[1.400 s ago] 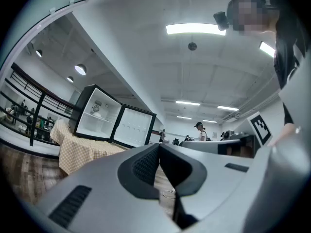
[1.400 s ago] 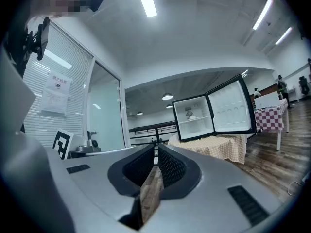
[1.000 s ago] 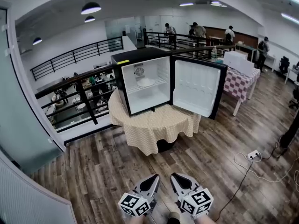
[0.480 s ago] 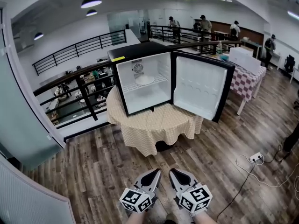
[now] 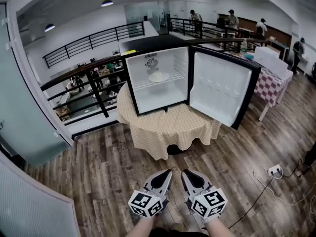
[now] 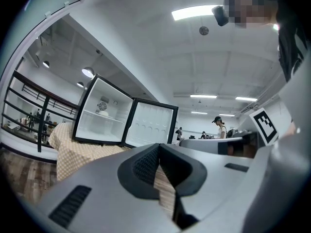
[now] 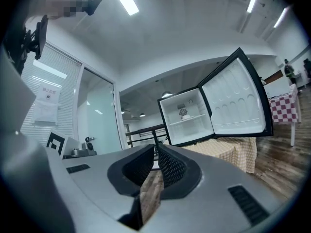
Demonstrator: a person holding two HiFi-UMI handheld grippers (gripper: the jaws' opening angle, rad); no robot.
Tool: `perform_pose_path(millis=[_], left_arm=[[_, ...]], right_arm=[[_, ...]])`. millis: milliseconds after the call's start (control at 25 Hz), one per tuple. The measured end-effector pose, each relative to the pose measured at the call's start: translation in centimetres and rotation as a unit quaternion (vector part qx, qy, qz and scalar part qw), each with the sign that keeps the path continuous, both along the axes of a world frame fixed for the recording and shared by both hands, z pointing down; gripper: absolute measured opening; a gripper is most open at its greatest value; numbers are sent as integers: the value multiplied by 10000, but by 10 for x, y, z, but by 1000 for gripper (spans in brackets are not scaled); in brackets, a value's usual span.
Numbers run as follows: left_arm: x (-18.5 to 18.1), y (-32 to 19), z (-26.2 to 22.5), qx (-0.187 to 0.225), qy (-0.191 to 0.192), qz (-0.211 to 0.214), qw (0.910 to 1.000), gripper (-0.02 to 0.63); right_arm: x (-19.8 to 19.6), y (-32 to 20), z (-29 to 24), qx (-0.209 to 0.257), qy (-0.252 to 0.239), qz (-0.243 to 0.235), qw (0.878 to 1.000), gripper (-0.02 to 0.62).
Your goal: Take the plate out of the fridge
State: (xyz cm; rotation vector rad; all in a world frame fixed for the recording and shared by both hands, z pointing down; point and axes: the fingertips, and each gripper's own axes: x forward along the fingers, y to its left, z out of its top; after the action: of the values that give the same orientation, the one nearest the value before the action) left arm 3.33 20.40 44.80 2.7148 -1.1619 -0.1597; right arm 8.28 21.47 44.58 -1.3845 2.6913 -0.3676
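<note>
Compared with a second ago, the fridge point(image 5: 158, 78) is seen larger and closer in the head view. The plate point(image 5: 158, 76) is unchanged on the upper wire shelf inside it. The fridge door point(image 5: 223, 89) is swung wide open to the right. The left gripper point(image 5: 167, 173) and right gripper point(image 5: 183, 173) are held side by side in the near foreground, pointed level toward the fridge and well apart from it. Both pairs of jaws are closed tip against tip, and nothing is gripped in either. The fridge is set on a round table point(image 5: 168, 130) draped with a checked cloth, over a dark wood-plank floor point(image 5: 98, 172). A black railing point(image 5: 84, 78) is seen at the left behind the table, a second table point(image 5: 276, 85) with a red-checked cloth at the far right, and a power strip point(image 5: 274, 170) on the floor at the right. Several people point(image 5: 196, 18) are standing at the far end.
</note>
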Motion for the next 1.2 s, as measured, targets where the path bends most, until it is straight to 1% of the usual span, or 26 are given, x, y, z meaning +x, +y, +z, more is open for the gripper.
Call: perform_pose_path(millis=[320, 560, 880, 1200], left_arm=[[0, -15, 5, -77, -64, -144, 9998, 9], [7, -42, 10, -127, -82, -81, 9999, 8], [10, -110, 10, -136, -22, 48, 9999, 8], [3, -187, 8, -233, -12, 206, 9995, 9]], right_arm=[[-1, -18, 7, -80, -59, -98, 9999, 49], [-2, -46, 13, -180, -55, -154, 9997, 49], [-3, -112, 14, -228, -21, -94, 9997, 49], [-14, -189, 14, -356, -31, 14, 9994, 49]])
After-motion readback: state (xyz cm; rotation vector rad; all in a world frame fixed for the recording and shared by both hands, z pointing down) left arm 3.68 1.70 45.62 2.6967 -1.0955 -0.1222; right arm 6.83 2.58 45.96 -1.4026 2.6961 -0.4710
